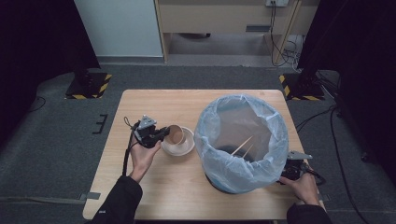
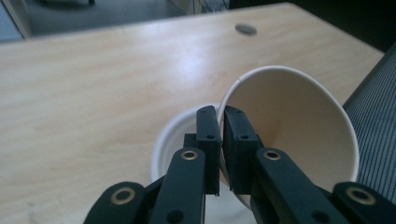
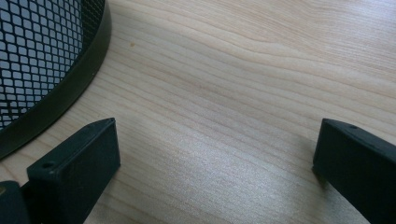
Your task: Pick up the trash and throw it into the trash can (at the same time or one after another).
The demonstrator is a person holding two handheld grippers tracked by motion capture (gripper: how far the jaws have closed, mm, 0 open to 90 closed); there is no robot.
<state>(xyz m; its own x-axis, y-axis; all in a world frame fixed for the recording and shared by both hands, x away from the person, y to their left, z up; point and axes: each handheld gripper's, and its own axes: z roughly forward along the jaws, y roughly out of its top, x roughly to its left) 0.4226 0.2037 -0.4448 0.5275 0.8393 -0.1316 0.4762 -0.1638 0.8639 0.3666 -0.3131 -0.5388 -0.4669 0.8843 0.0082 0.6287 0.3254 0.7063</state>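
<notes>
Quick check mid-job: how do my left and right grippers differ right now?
The left gripper is shut on the rim of the paper cup, tipped over the white bowl; the right gripper is open and holds nothing. The left gripper sits left of the bin, the right gripper near the bin's mesh base, jaws low over bare table. Both have black jaws, each held in a hand.

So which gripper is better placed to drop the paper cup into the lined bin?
Left: the left gripper already pinches the paper cup rim beside the bin. The right gripper rests open on the table.
</notes>
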